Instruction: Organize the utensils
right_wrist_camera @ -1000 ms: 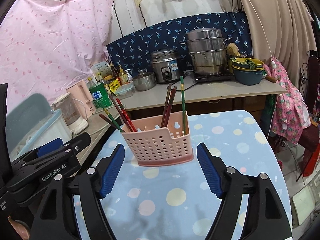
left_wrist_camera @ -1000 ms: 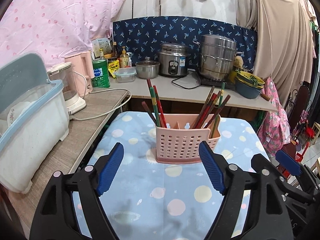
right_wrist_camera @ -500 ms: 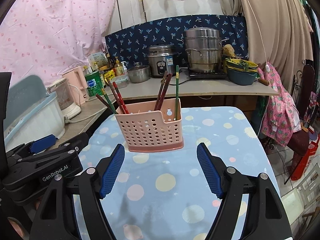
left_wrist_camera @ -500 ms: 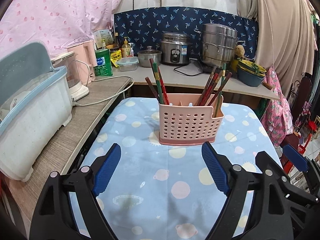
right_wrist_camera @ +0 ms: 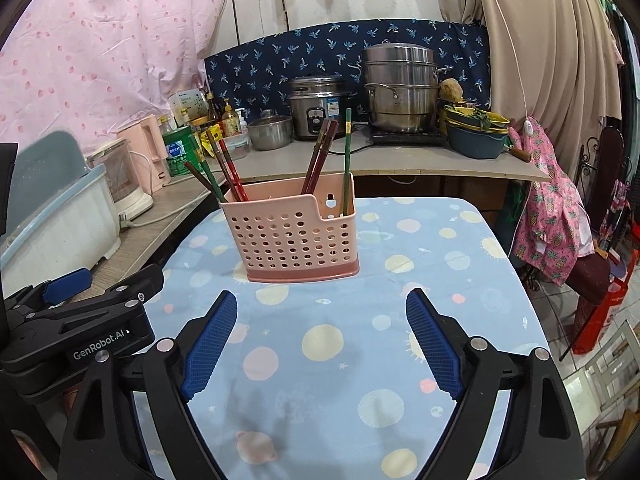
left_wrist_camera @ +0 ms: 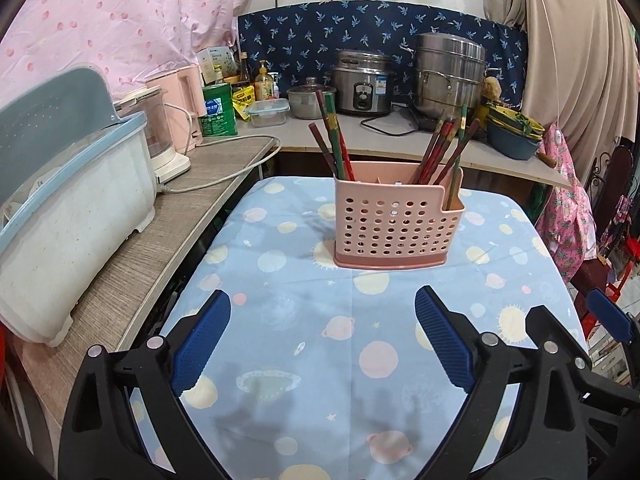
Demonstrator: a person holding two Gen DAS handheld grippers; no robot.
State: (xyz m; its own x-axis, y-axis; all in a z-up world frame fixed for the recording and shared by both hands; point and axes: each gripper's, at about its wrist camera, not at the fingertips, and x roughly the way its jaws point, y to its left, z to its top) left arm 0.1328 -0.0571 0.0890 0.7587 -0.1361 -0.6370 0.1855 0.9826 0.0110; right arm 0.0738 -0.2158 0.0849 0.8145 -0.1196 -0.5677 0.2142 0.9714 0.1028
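A pink perforated utensil holder (left_wrist_camera: pixel 394 224) stands upright on the table with the blue planet-print cloth (left_wrist_camera: pixel 320 340); it also shows in the right wrist view (right_wrist_camera: pixel 294 236). Several red, brown and green chopsticks (left_wrist_camera: pixel 334 140) lean in its left compartment, and more chopsticks (left_wrist_camera: pixel 444 148) in its right one. In the right wrist view a lone green chopstick (right_wrist_camera: pixel 347 152) stands at the holder's right end. My left gripper (left_wrist_camera: pixel 322 336) is open and empty, well short of the holder. My right gripper (right_wrist_camera: pixel 320 332) is open and empty, also short of it.
A white and blue dish bin (left_wrist_camera: pixel 60 208) sits on the wooden counter at left beside a blender (left_wrist_camera: pixel 164 136) with a cord. The back counter holds a rice cooker (left_wrist_camera: pixel 362 84), a steamer pot (left_wrist_camera: pixel 450 68) and stacked bowls (left_wrist_camera: pixel 514 132). Clothes hang at right.
Both grippers have pulled back from the holder and risen, so it looks smaller and farther. Both stay open. The holder and chopsticks have not moved.
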